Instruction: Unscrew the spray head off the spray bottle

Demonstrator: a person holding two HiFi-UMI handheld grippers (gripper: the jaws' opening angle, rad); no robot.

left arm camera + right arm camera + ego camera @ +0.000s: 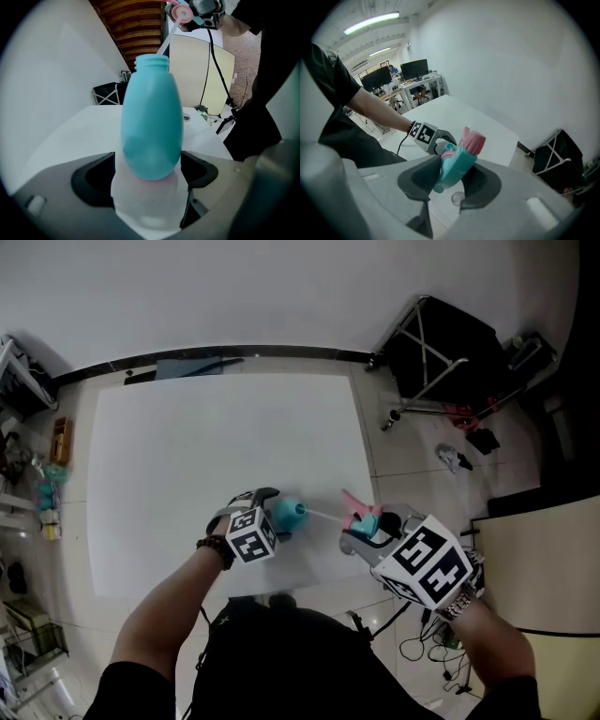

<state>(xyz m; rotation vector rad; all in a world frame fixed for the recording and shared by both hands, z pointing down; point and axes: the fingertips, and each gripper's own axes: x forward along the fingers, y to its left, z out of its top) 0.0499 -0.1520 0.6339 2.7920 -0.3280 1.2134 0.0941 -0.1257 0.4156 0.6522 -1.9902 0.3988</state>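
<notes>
My left gripper [276, 515] is shut on the teal spray bottle [289, 513], low over the white table's [225, 437] near edge. In the left gripper view the bottle [152, 126] stands between the jaws with its threaded neck bare and open. The teal and pink spray head [362, 519] is off the bottle, and my right gripper [364, 532] is shut on it to the right. Its thin white dip tube [323, 516] runs back to the bottle's neck. The right gripper view shows the spray head [458, 164] clamped between the jaws, pink nozzle up.
A black folding stand [436, 343] leans at the far right on the tiled floor. A beige tabletop [553, 559] lies at the right, with cables [427, 645] on the floor beside it. Shelves with small items [47, 484] line the left. Desks with monitors [412, 70] stand behind.
</notes>
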